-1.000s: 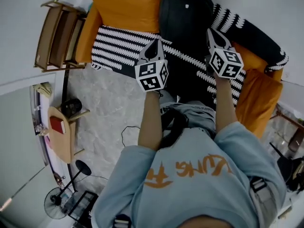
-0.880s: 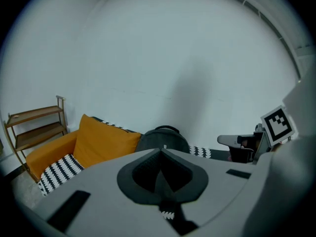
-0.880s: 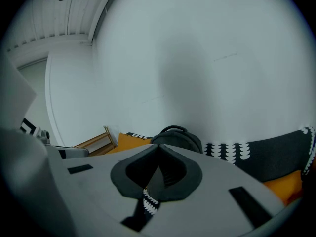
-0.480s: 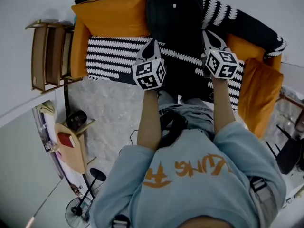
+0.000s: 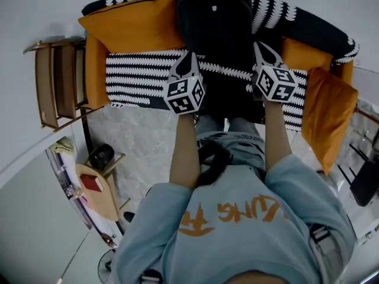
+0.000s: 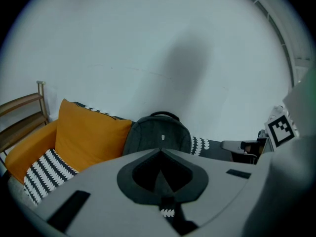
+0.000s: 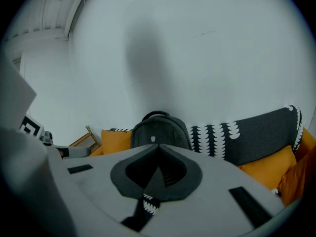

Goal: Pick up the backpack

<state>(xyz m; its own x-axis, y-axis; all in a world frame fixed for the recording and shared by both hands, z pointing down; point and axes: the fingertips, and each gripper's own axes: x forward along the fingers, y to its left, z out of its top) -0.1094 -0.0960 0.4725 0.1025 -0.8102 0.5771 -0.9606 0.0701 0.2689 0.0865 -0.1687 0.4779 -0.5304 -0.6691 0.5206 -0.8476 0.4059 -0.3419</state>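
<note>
Head view: dark grey backpack (image 5: 213, 22) stands upright on the sofa (image 5: 142, 70) at 12 o'clock. Left claw (image 5: 190, 57) and right claw (image 5: 260, 46), both closed and empty, point toward it. The backpack is probably soft-sided with moderate weight, so its top handle (image 6: 164, 114) suits the grasp.

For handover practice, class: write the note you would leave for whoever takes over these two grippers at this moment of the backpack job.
Left gripper: shut, empty, short of the backpack.
Right gripper: shut, empty, also short of it.
Backpack: upright on the sofa against its backrest, orange cushions either side, top handle free.
Done: nothing gripped.
Left: open the jaws, close on the backpack, probably its handle, and lift.
</note>
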